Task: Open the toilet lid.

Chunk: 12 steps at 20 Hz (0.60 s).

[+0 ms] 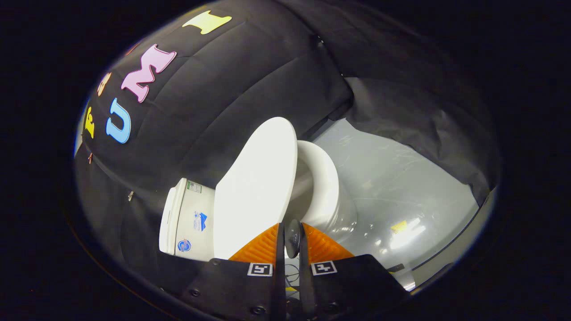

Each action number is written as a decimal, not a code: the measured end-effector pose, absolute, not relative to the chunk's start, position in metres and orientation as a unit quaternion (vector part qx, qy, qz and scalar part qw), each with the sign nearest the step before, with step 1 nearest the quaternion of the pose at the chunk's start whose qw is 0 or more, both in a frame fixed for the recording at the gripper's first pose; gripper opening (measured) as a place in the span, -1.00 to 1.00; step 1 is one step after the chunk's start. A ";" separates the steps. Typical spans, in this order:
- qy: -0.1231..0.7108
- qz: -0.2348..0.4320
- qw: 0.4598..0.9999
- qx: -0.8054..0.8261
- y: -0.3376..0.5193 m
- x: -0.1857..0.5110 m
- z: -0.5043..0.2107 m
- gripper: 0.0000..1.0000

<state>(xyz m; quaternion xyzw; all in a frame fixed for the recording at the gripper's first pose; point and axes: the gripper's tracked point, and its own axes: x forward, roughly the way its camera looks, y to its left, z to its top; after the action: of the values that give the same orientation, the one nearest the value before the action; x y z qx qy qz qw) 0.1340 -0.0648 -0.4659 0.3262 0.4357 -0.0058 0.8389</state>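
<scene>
Lid (pixel 256 183) raised off bowl (pixel 323 187), edge-on just ahead of gripper (pixel 292 236), whose nearly closed fingers apparently grip nothing.

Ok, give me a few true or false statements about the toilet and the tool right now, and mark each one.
1. The toilet lid is raised off the bowl. True.
2. The tool has its fingers wide apart. False: they stand close together, with only a narrow gap and a small dark part between them.
3. The tank stands behind the lid. True.
4. The floor is covered with carpet. False: it is a pale, glossy surface with reflections.
5. The lid lies just ahead of the fingers. True.
</scene>
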 end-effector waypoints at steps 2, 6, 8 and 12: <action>0.430 -0.012 0.845 0.318 -0.060 0.137 -0.453 -0.66; 0.417 -0.014 0.855 0.308 -0.048 0.139 -0.422 -0.66; 0.414 -0.011 0.861 0.295 -0.038 0.141 -0.406 -0.66; 0.401 -0.007 0.879 0.257 -0.015 0.145 -0.369 -0.66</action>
<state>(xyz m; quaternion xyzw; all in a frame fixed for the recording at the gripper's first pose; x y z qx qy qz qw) 0.1446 -0.0153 -0.3690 0.2567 0.4008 -0.0070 0.8795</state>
